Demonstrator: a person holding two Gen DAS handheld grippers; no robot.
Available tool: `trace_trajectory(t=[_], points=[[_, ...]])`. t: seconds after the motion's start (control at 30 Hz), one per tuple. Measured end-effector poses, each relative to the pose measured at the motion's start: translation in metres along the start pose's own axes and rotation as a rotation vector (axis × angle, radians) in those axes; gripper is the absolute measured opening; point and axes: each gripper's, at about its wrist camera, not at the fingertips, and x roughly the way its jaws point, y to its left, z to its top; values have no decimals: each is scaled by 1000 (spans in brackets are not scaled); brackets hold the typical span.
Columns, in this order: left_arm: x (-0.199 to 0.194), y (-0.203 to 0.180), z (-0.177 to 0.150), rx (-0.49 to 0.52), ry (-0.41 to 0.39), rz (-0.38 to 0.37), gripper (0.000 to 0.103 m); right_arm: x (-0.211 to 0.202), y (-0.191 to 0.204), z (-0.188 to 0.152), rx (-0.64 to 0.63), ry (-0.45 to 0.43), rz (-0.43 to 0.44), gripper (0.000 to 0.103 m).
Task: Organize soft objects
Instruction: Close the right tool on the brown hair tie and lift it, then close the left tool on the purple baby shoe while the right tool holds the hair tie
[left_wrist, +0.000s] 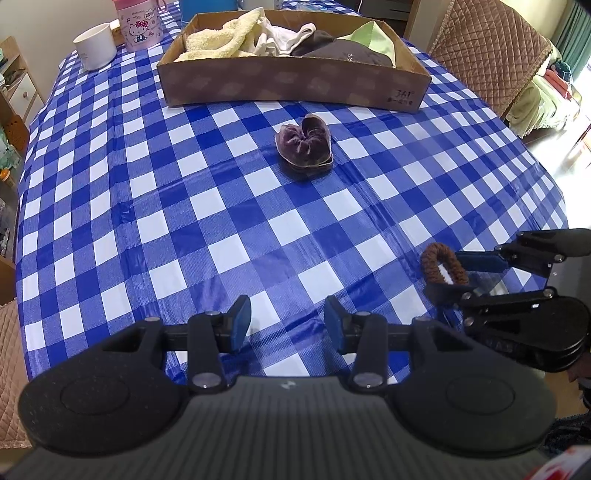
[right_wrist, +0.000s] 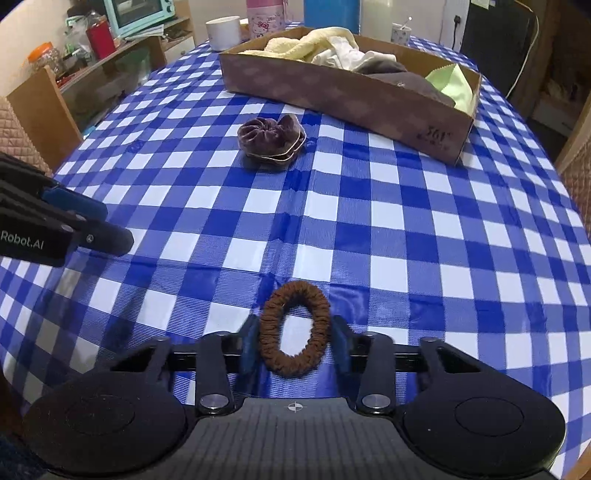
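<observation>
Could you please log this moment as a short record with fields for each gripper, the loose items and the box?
left gripper: open, empty, above the blue-and-white checked tablecloth
right gripper: fingers either side of the brown braided hair tie, whether squeezing is unclear
loose item: purple velvet scrunchie on the cloth, apart from the box
shallow cardboard box: holds cream fluffy towel, white, dark and green cloths

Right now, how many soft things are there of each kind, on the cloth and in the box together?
Hair scrunchies: 2, brown between the right hand-held gripper pads, purple velvet on the tablecloth.
Cloth items in the cardboard box: 4, cream, white, dark grey, light green.
Total: 6.
</observation>
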Motion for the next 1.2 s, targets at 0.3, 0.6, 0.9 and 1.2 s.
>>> trace_trajectory(t=[0.3, 0.6, 0.9, 1.2], points=[[5, -3, 7, 18, -12, -15, 40, -5, -16, 9, 40, -34, -16, 19], [16, -5, 30, 54, -66, -37, 40, -9, -39, 33, 119, -72, -16, 18], [44, -5, 75, 84, -115, -51, 47, 0, -63, 59, 198, -90, -3, 19], [69, -8, 106, 101, -120, -57, 60, 10, -84, 84, 240, -120, -10, 19]])
